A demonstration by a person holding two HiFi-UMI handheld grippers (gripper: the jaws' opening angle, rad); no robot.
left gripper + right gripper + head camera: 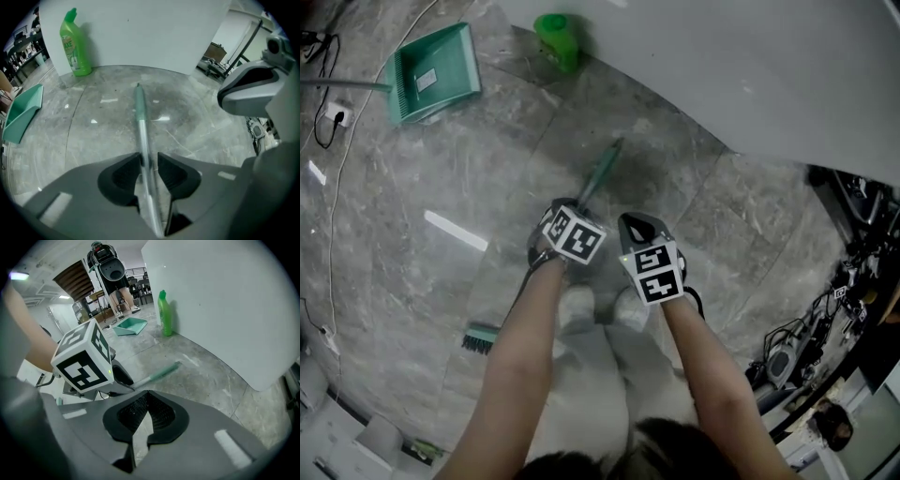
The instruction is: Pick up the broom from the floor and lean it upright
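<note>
Left gripper view: my left tongs (pixel 149 157) stand apart astride the broom (pixel 141 129), silver shaft green-tipped; right tongs (pixel 147 393) closed, empty

The green bottle (pixel 74 44) bears a label reading "AXE".

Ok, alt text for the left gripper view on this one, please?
The left gripper has its jaws open astride a broom handle, which lies on the grey stone floor and runs away towards a white wall. A green bottle stands by the wall at upper left, and a teal dustpan lies at the left edge.
</note>
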